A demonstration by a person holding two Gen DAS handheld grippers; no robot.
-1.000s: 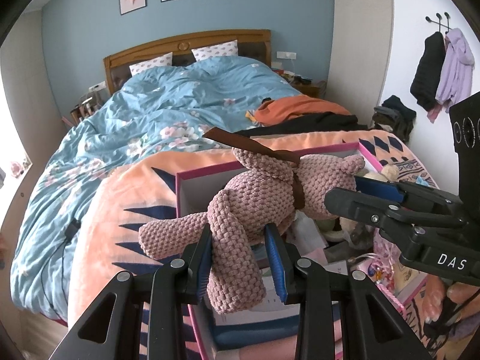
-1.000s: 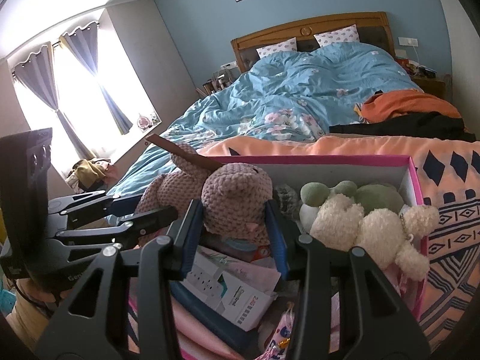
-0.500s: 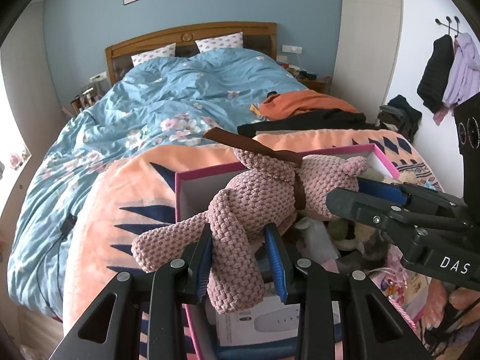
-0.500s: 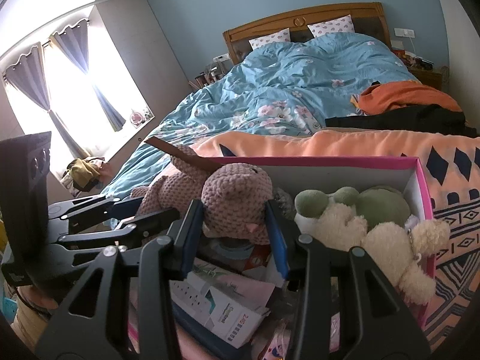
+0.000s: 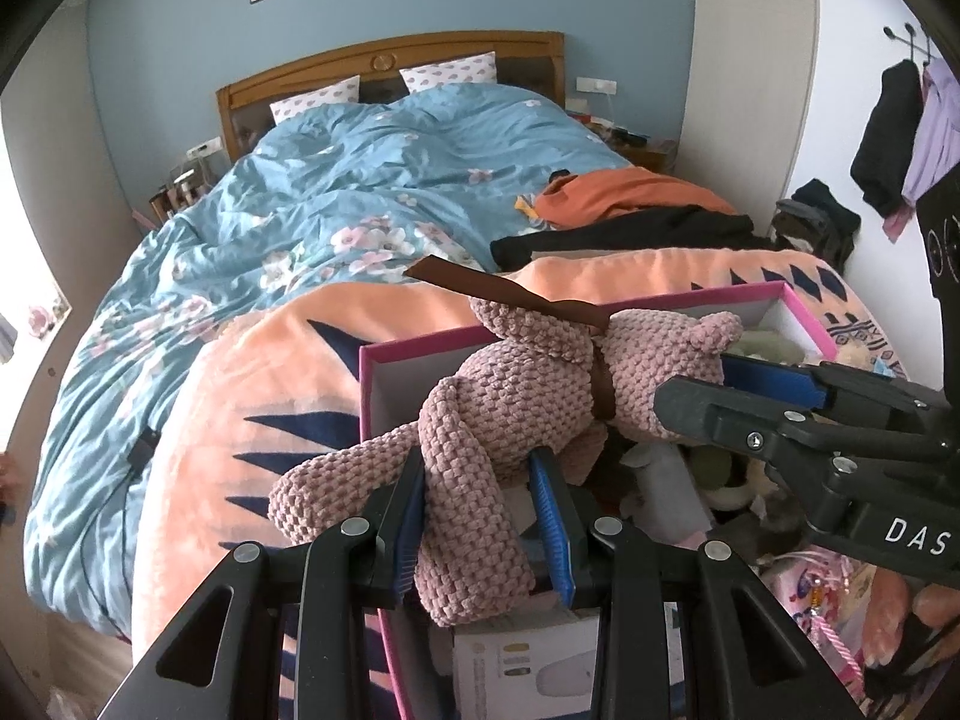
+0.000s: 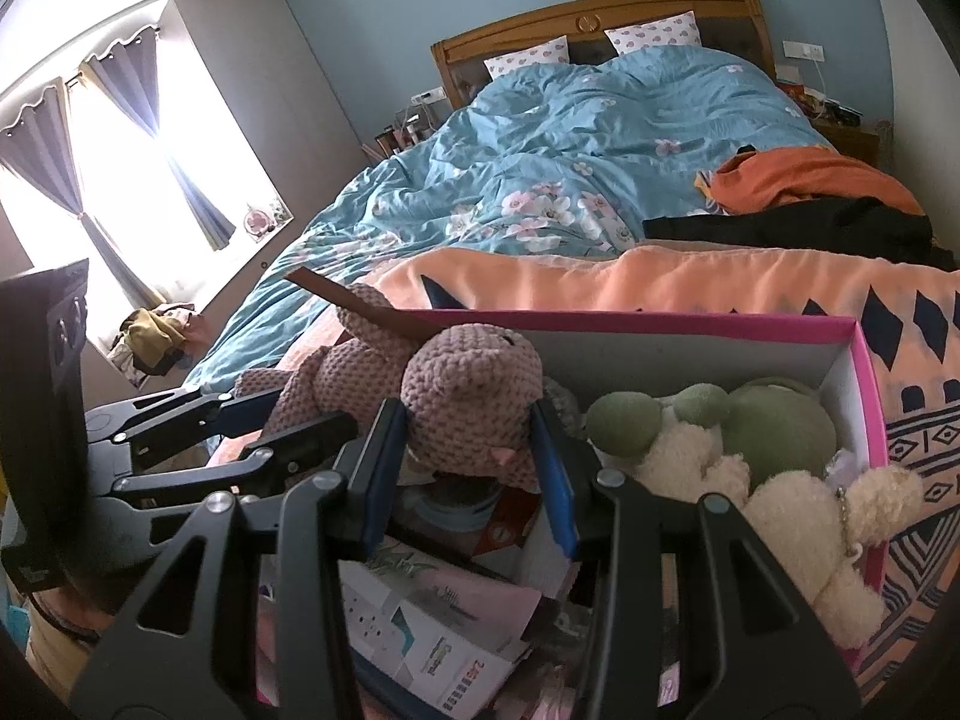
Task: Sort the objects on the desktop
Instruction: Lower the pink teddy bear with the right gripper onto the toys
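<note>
Here, pink knitted plush [image 5: 528, 396] hanging above pink-rimmed box [image 5: 798, 309], centre of both frames. Leg pinched between nearly shut pads of left gripper [image 5: 480, 516], lower centre. Head clamped half-wide in right gripper [image 6: 474, 468], cream plush [image 6: 798, 516] at lower right.
</note>
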